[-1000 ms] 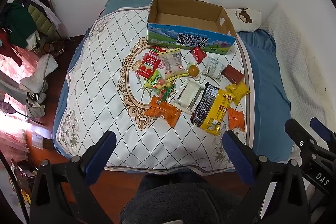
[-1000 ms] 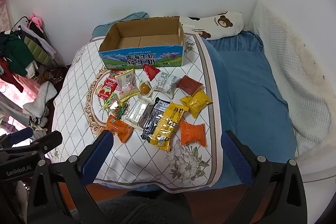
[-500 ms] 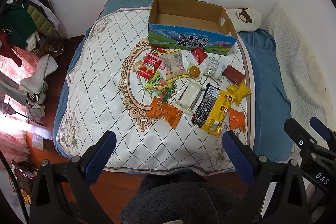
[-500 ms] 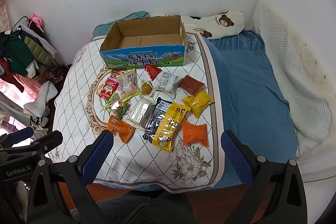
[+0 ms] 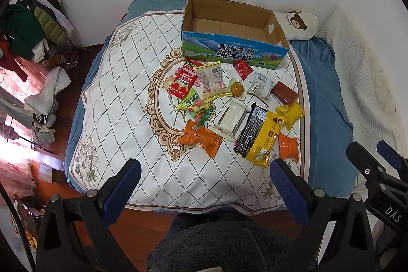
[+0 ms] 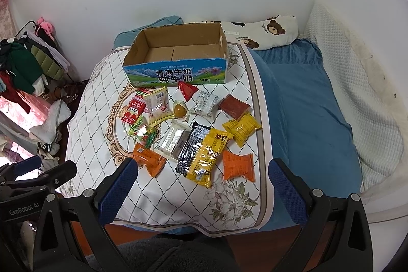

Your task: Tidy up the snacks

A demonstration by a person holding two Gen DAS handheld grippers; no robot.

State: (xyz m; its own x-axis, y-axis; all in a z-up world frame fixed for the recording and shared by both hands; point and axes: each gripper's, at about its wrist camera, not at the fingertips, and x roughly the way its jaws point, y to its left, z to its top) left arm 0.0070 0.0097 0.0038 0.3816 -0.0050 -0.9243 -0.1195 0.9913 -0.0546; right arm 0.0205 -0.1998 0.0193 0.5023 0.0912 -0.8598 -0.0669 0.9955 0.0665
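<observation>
Several snack packets lie in a loose heap on a white patterned quilt, in front of an empty open cardboard milk box, also in the right wrist view. Among them are a black-and-yellow pack, an orange pack, a red pack and a brown pack. My left gripper is open and empty, above the bed's near edge. My right gripper is open and empty, just short of the black-and-yellow pack and an orange pack.
A bear-print pillow lies behind the box by the wall. Blue bedding and a white blanket cover the right side. Clothes on a rack and a pile on the wooden floor stand at the left.
Both grippers have moved slightly closer to the bed; the snacks and box sit a little lower and larger in both views. Nothing was taken hold of.
</observation>
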